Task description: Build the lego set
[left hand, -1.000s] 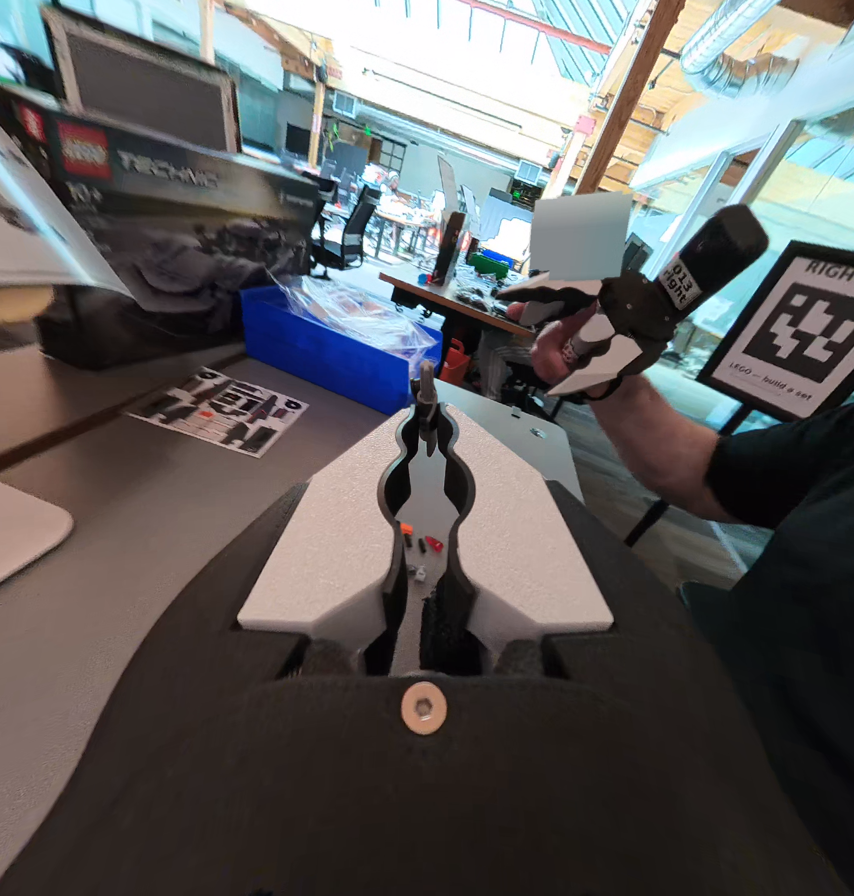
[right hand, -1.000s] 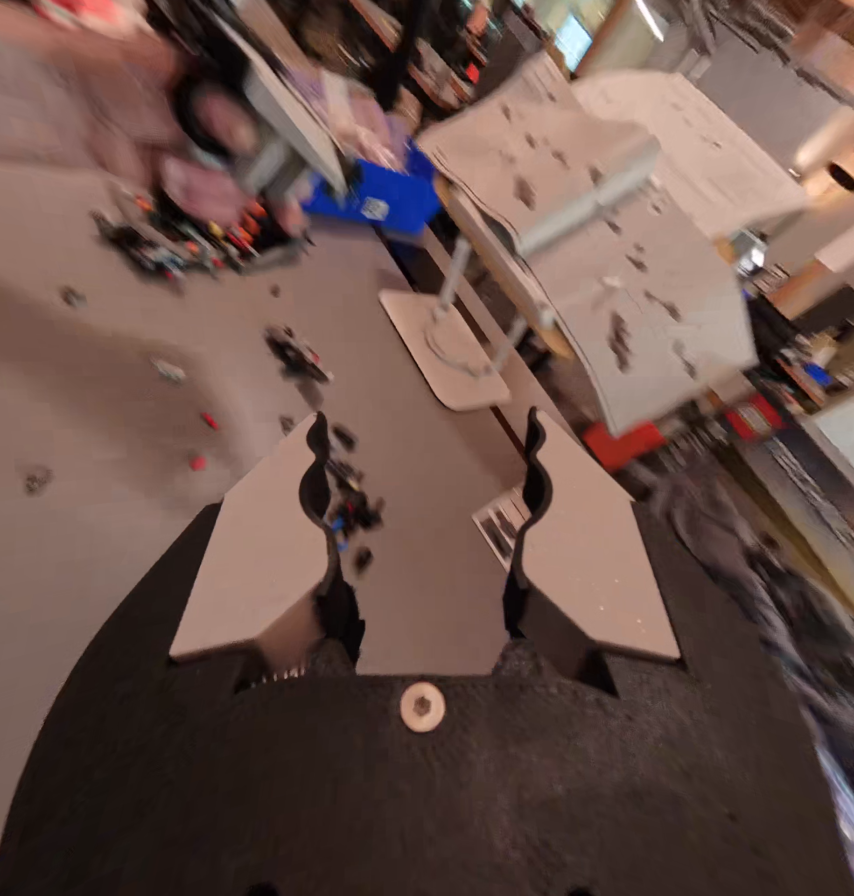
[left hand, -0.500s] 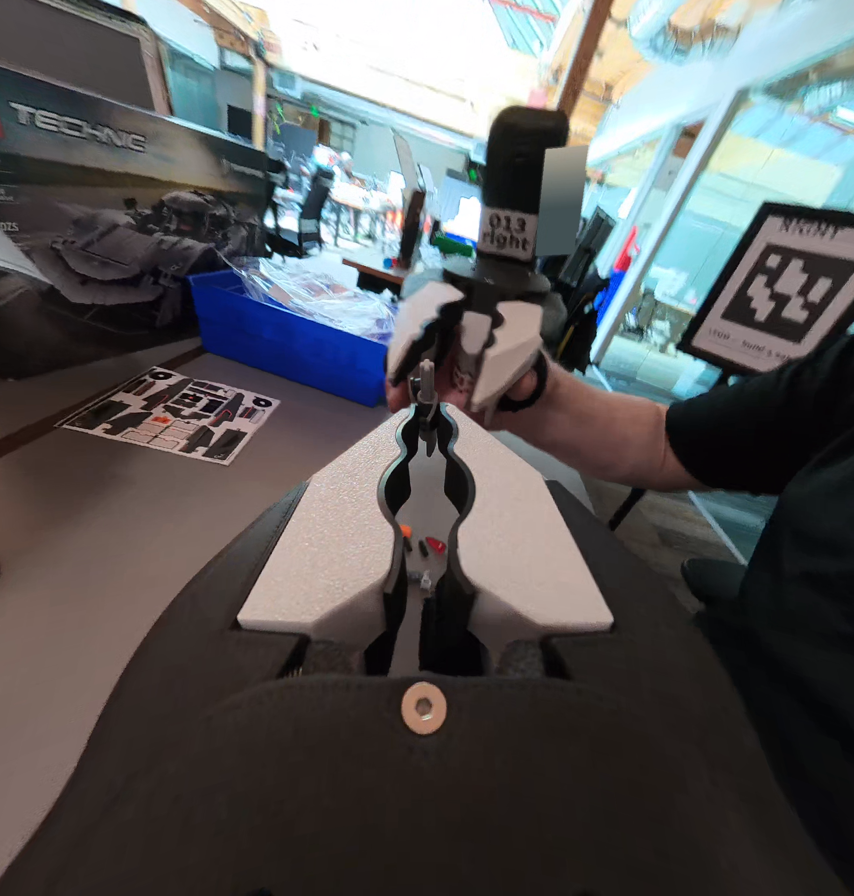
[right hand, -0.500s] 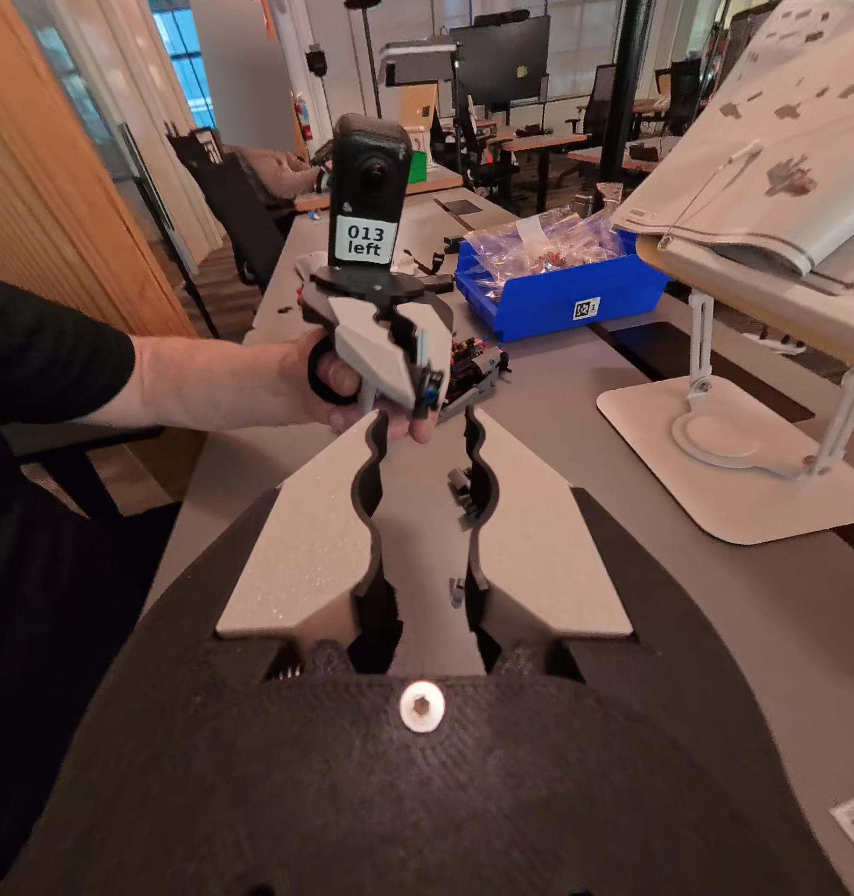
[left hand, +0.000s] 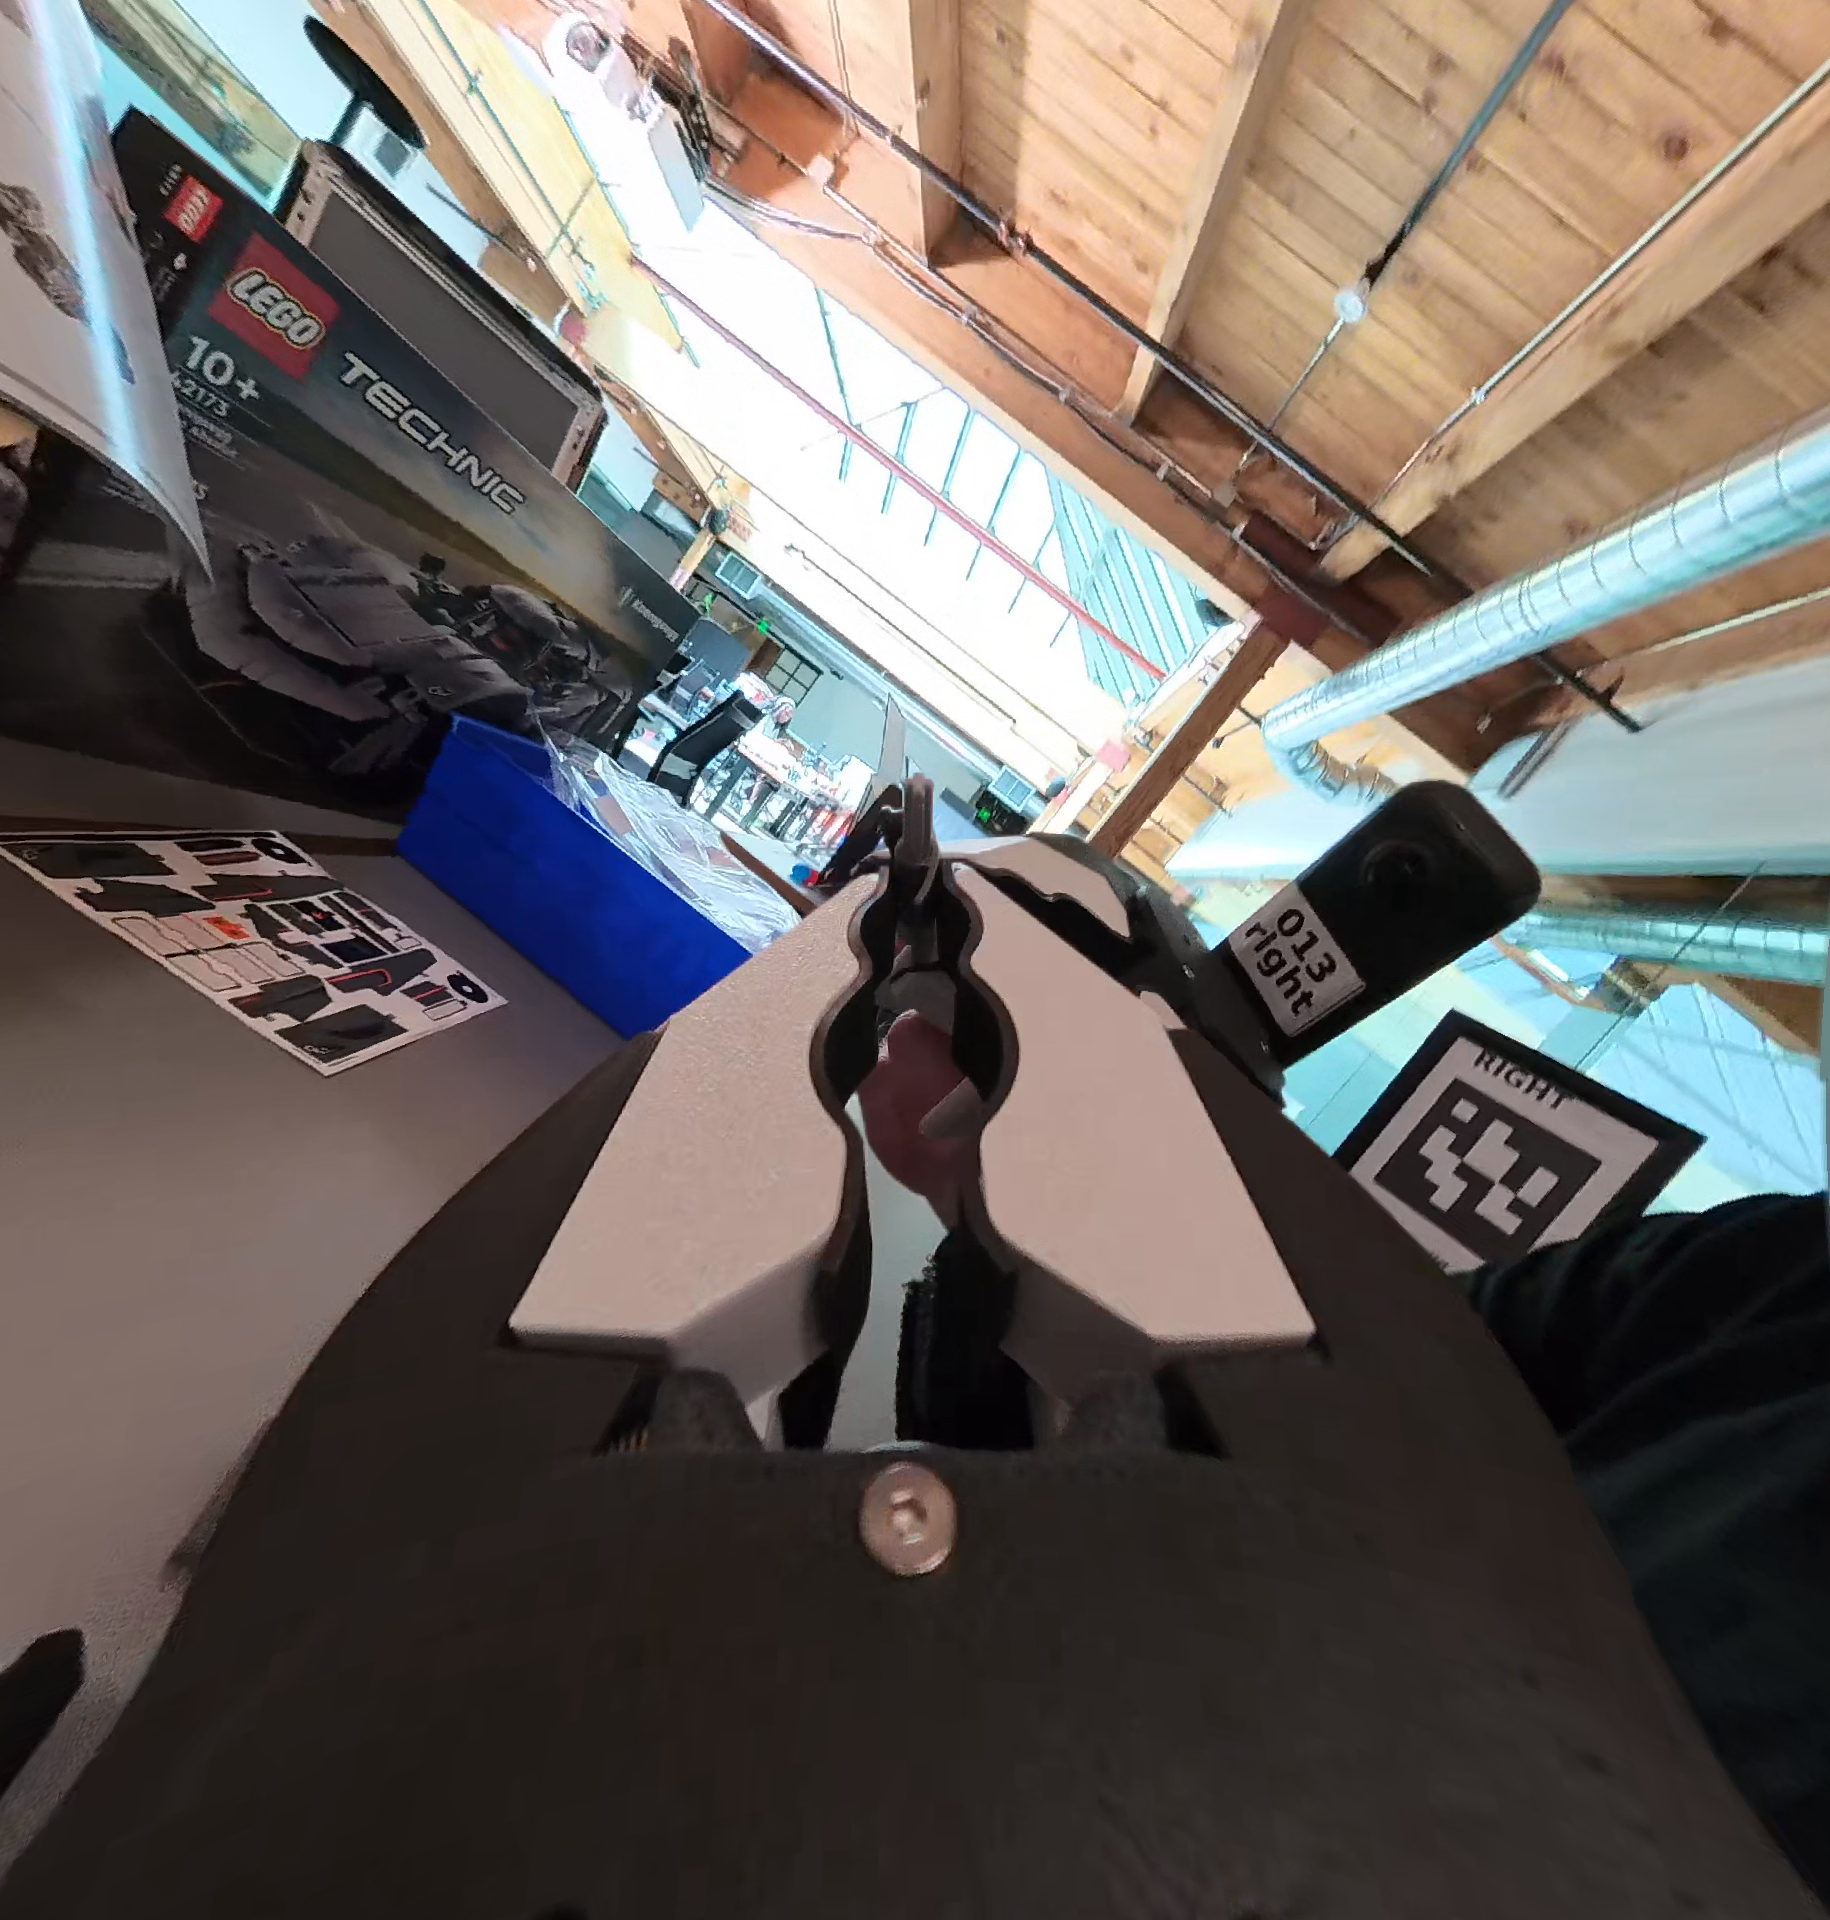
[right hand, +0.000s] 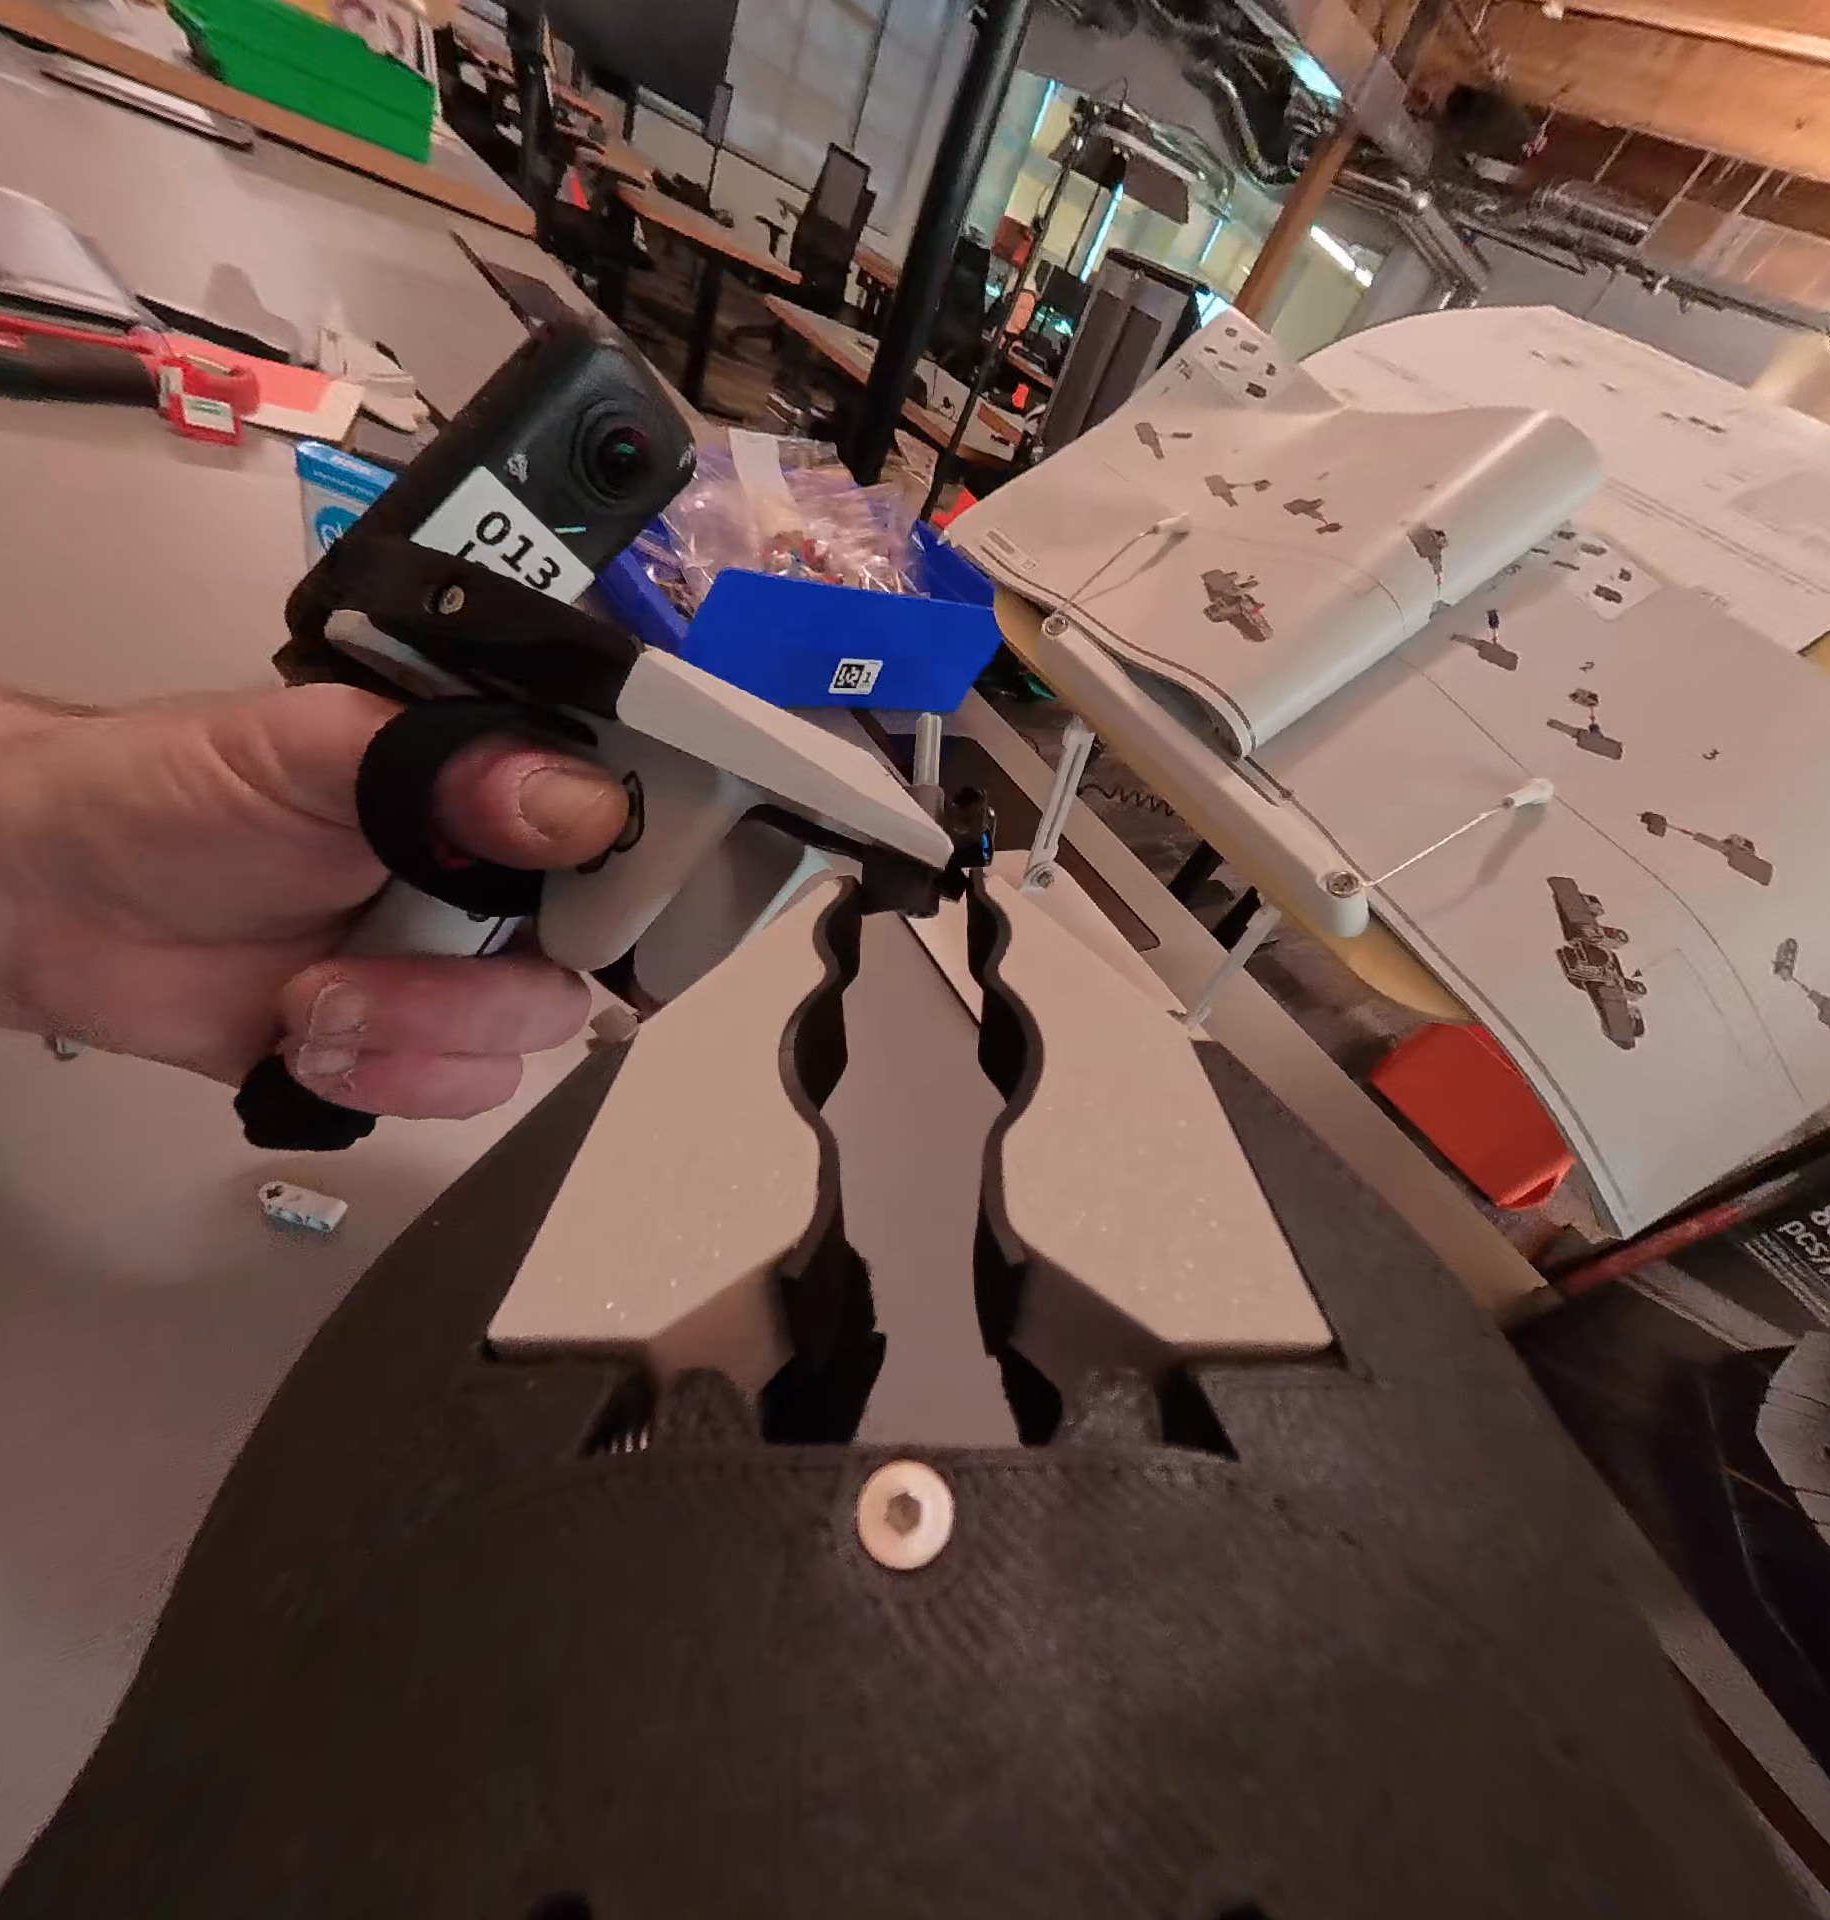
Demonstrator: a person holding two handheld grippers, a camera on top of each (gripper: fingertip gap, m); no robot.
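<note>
A small grey lego piece (left hand: pixel 916 883) is pinched at the very tips of the left claw (left hand: pixel 916 914), near the centre of the left wrist view, sticking up past the fingertips against the bright background. The claw's two pale fingers (left hand: pixel 745 1132) are closed down on it. Just behind them, right of centre, sits the right claw (left hand: pixel 1056 914), its black camera block angled toward the upper right and part of a hand visible through the gap.

In the right wrist view, the right claw (right hand: pixel 911 894) fills the lower middle, its fingers standing a little apart with a narrow gap; the tips meet a small dark lego part with a blue bit (right hand: pixel 968 831) that the left claw (right hand: pixel 942 836) brings in from the left. Whether the right claw actually grips that part, I cannot tell. The person's left hand (right hand: pixel 267 873) wraps the left claw's handle at the left edge of the frame.

A blue bin (right hand: pixel 838 644) holding clear bags stands on the grey worktop (right hand: pixel 163 1403) above centre, and an open instruction booklet (right hand: pixel 1513 727) on a pale stand takes up the upper right. A single small pale piece (right hand: pixel 303 1205) lies on the worktop at lower left. In the left wrist view, a sticker sheet (left hand: pixel 236 935) lies flat at the left, with the dark set box (left hand: pixel 371 540) standing behind it at upper left.
</note>
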